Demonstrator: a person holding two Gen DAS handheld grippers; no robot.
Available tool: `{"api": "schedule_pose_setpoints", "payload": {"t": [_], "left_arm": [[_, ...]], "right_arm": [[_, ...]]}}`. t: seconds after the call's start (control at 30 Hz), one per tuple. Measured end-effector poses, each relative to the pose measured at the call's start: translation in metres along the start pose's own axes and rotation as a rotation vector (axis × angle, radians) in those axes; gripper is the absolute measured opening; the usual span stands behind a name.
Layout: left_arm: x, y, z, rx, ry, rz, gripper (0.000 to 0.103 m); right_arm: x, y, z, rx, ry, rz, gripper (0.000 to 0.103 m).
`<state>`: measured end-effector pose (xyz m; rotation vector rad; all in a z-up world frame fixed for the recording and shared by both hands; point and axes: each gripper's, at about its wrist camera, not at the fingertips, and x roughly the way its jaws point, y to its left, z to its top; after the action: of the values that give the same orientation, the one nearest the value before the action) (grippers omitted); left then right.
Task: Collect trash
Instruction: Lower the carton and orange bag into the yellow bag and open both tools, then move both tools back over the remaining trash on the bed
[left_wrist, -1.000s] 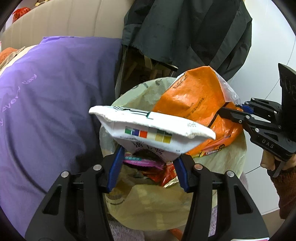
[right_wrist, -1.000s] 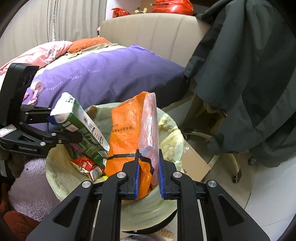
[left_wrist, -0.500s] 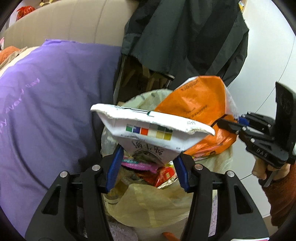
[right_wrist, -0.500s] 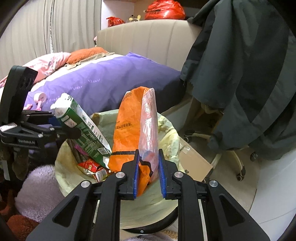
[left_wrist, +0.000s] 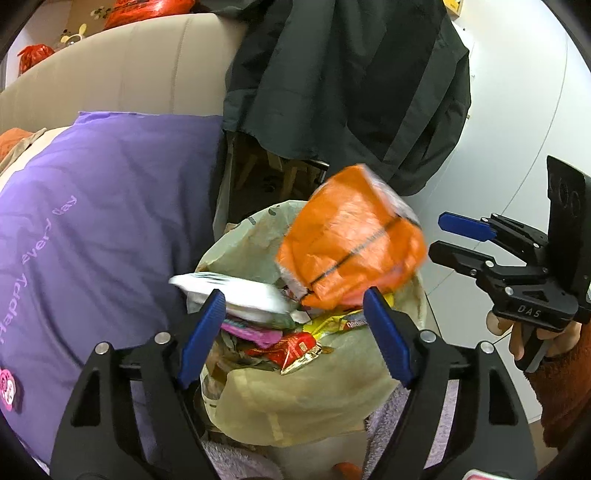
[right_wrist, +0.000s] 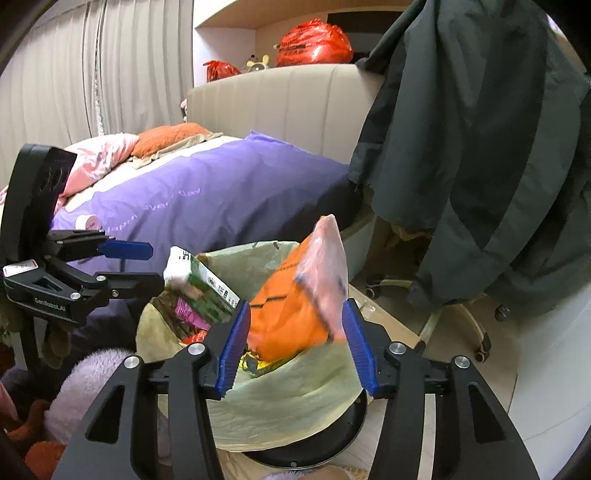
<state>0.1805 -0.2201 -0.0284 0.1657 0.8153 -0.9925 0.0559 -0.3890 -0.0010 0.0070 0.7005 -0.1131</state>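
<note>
Both tongs, left (left_wrist: 291, 328) and right (right_wrist: 295, 343), are standing spread after just opening above the bin bag (left_wrist: 295, 402); orange packet (left_wrist: 351, 251) and carton (left_wrist: 236, 295) are lying loose over its rim.

Tiled floor (right_wrist: 535, 398), lined bin (right_wrist: 314, 456), cardboard sheet (right_wrist: 384, 314)

orange wrapper (left_wrist: 351, 240): blurred, tilted over bin liner (left_wrist: 314, 398) | green-white carton (right_wrist: 201, 288): tilted among trash inside

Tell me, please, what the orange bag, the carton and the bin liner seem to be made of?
Orange bag: thin crinkly plastic film, glossy, with a clear part.
Carton: printed paperboard, apparently coated; stiff flat panels, folded white end.
Bin liner: soft, thin, translucent yellowish plastic, wrinkled and draped over the rim.
</note>
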Motion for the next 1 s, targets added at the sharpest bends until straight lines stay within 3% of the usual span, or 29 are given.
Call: {"api": "schedule_pose_setpoints", "payload": {"t": [0.23, 0.47, 0.57, 0.63, 0.77, 1.0], "left_arm": [[-0.037, 0.006, -0.003, -0.049, -0.075, 0.033, 0.073], [-0.1, 0.039, -0.021, -0.098, -0.169, 0.177, 0.073], [-0.136, 0.066, -0.036, -0.139, -0.203, 0.271, 0.073], [-0.157, 0.084, -0.047, -0.172, -0.216, 0.326, 0.073], [-0.195, 0.122, -0.071, -0.219, -0.215, 0.433, 0.073], [-0.26, 0.193, -0.123, -0.303, -0.2, 0.585, 0.073]], "right_arm": [[-0.02, 0.001, 0.002, 0.027, -0.049, 0.016, 0.051], [-0.034, 0.028, 0.013, 0.03, -0.109, 0.034, 0.052], [-0.032, 0.048, 0.021, 0.022, -0.125, 0.052, 0.053], [-0.03, 0.063, 0.025, 0.008, -0.126, 0.069, 0.059], [-0.02, 0.105, 0.034, -0.033, -0.126, 0.153, 0.059], [0.004, 0.188, 0.039, -0.17, -0.064, 0.227, 0.059]]}}
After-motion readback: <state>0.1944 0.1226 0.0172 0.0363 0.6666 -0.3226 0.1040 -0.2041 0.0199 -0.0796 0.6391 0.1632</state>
